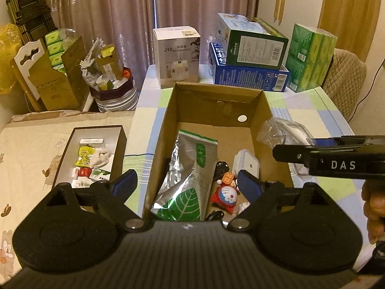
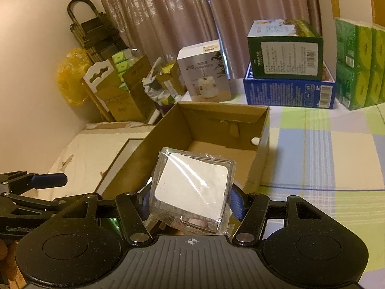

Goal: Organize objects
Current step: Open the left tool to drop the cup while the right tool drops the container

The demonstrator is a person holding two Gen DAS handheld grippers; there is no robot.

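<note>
Clear packet (image 2: 191,190) sits clamped in the right tool (image 2: 190,203), just above the box (image 2: 261,130). Left tool (image 1: 185,185) gapes empty. Next: lower, release inside.

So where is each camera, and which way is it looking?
Left wrist: sits on the left tool, open, looking down into the cardboard box; a hand shows at right.
Right wrist: sits on the right tool, looking across the box at the clear plastic case it grips.
Both show the box and curtain.
</note>
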